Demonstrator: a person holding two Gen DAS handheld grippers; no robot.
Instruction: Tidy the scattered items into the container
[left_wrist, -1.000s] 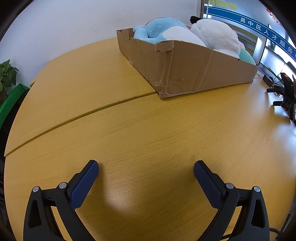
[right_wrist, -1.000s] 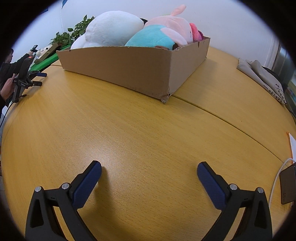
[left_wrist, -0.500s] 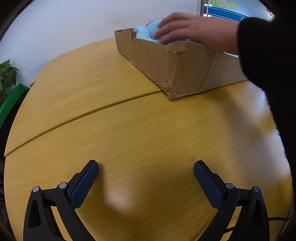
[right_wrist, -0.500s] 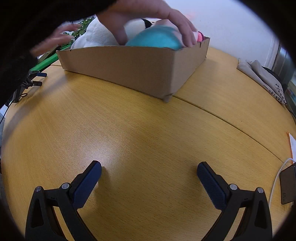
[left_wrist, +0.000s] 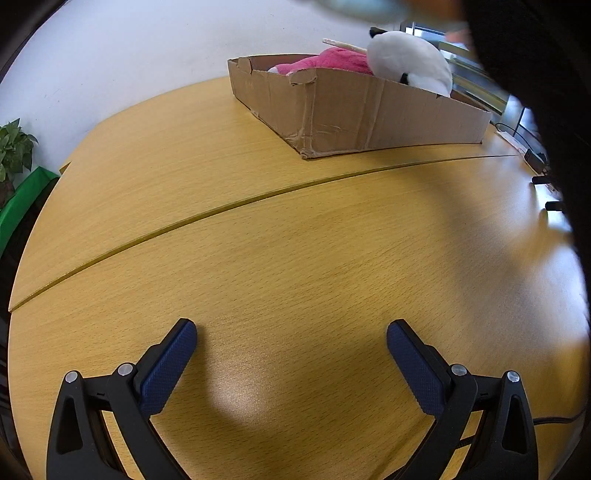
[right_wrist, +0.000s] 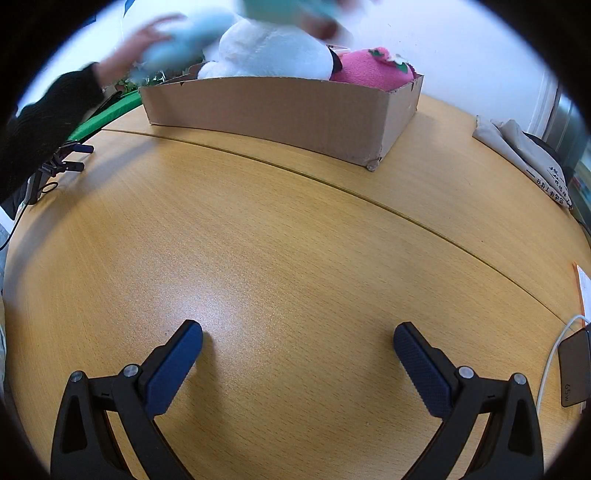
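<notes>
A shallow cardboard box (left_wrist: 354, 110) stands at the far side of the wooden table (left_wrist: 280, 251). It holds a white plush (left_wrist: 410, 61) and a pink plush (left_wrist: 325, 61). The box (right_wrist: 280, 107) also shows in the right wrist view, with the white plush (right_wrist: 269, 53) and pink plush (right_wrist: 373, 70) in it. A bare hand (right_wrist: 144, 44) lifts a blurred light-blue plush (right_wrist: 184, 37) above the box, and a teal plush (right_wrist: 288, 9) blurs at the top. My left gripper (left_wrist: 291, 339) and right gripper (right_wrist: 297, 338) are open and empty, low over the near table.
A dark-sleeved arm (left_wrist: 535, 92) crosses the right side. A green plant (left_wrist: 14, 155) stands far left. A grey bag (right_wrist: 524, 155) lies at the right. A charger block (right_wrist: 572, 365) with a white cable sits at the right edge. A small tripod (right_wrist: 55, 166) stands at the left.
A person's hands reached into the box and lifted out the blue and teal plush toys, uncovering the pink one. The box shifted and turned on the table. Both grippers stayed still and open.
</notes>
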